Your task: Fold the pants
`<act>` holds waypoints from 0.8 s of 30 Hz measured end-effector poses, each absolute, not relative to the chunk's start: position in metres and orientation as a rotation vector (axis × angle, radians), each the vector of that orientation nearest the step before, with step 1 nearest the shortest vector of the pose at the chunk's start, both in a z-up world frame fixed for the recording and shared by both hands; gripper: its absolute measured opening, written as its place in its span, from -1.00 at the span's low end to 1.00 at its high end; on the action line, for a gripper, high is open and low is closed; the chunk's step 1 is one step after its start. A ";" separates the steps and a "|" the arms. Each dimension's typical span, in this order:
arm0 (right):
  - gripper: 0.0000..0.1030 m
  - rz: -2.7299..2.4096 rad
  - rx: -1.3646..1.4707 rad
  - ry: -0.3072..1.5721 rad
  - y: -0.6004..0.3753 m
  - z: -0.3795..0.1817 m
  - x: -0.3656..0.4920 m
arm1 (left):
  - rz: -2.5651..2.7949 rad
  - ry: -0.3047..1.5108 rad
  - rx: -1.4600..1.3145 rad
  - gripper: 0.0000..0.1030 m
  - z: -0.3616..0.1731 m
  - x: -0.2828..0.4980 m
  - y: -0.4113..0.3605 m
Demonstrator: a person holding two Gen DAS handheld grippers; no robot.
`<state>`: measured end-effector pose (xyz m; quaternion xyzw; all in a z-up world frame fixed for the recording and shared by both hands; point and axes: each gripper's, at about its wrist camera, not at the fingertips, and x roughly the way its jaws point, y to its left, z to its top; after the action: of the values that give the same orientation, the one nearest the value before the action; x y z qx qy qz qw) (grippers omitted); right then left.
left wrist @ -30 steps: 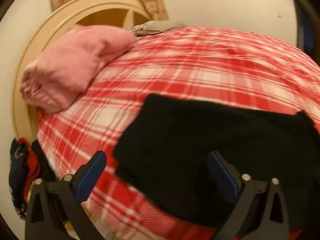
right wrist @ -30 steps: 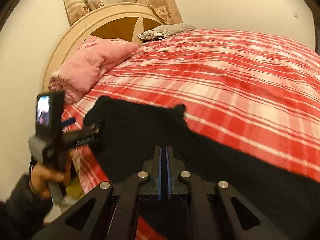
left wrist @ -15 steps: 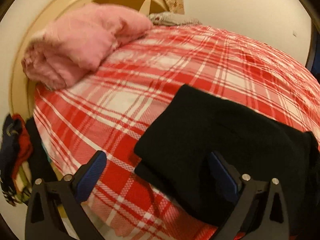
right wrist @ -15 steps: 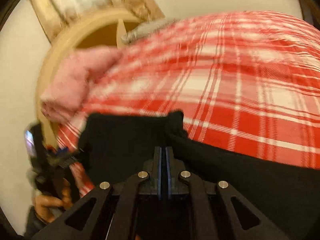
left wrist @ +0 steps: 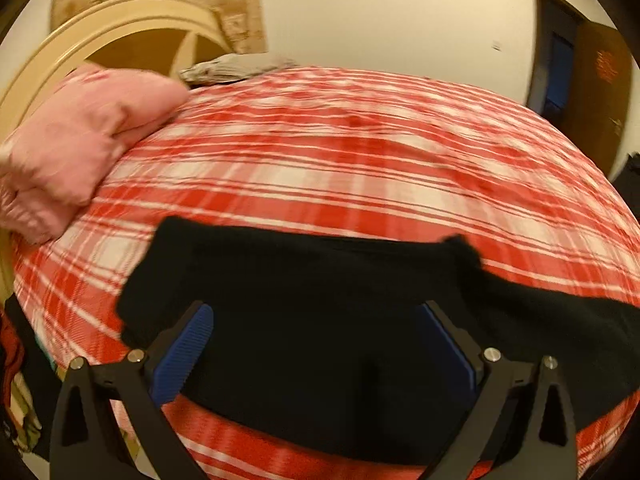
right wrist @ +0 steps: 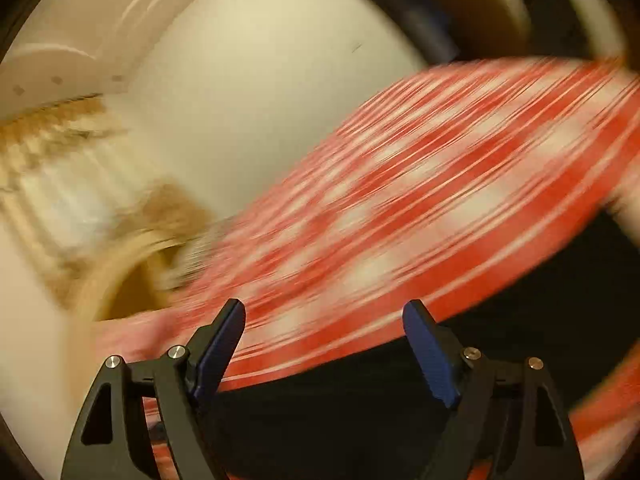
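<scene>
My left wrist view is the sharp one: it gives me the whole red plaid bed (left wrist: 360, 168), the pink blanket (left wrist: 76, 148) bunched at ten o'clock against the curved headboard (left wrist: 120, 36), a grey pillow (left wrist: 236, 68) at twelve, and a dark door (left wrist: 592, 92) at two. My right wrist view is tilted and badly smeared; the plaid (right wrist: 400, 208) runs as a diagonal band, and it alone shows me a white ceiling fixture (right wrist: 72, 40) at eleven.

The black pants (left wrist: 320, 320) lie on the near edge of the bed at six o'clock in the left view, their long axis running across from nine to three, with a small raised tuft on the upper edge toward two. In the right view the pants (right wrist: 400, 400) are only a dark mass from five to three.

My left tool (left wrist: 316, 344) is spread wide and empty, its blue pads (left wrist: 180, 360) straddling the pants. My right tool (right wrist: 324, 348) is also spread wide, gripping nothing
</scene>
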<state>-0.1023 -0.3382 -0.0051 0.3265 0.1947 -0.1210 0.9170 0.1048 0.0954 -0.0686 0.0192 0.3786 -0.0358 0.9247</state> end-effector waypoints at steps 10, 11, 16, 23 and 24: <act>0.49 -0.662 0.658 0.641 -0.476 -0.051 -0.180 | -0.168 0.785 0.134 1.00 -0.065 0.088 0.040; 0.47 -0.670 0.657 0.654 -0.480 -0.056 -0.181 | -0.174 0.788 0.137 1.00 -0.065 0.087 0.036; 0.39 -0.637 0.656 0.710 -0.491 -0.077 -0.178 | -0.180 0.788 0.159 1.00 -0.063 0.082 0.025; 0.39 -0.608 0.566 0.842 -0.483 -0.087 -0.151 | -0.180 0.800 0.152 1.00 -0.063 0.081 0.022; 0.39 -0.614 0.533 0.881 -0.479 -0.089 -0.146 | -0.181 0.804 0.151 1.00 -0.064 0.081 0.022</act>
<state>-0.1462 -0.4789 -0.0891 0.2508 0.4144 -0.2890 0.8258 0.0814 0.0221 -0.0642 0.0731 0.3904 -0.0877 0.9135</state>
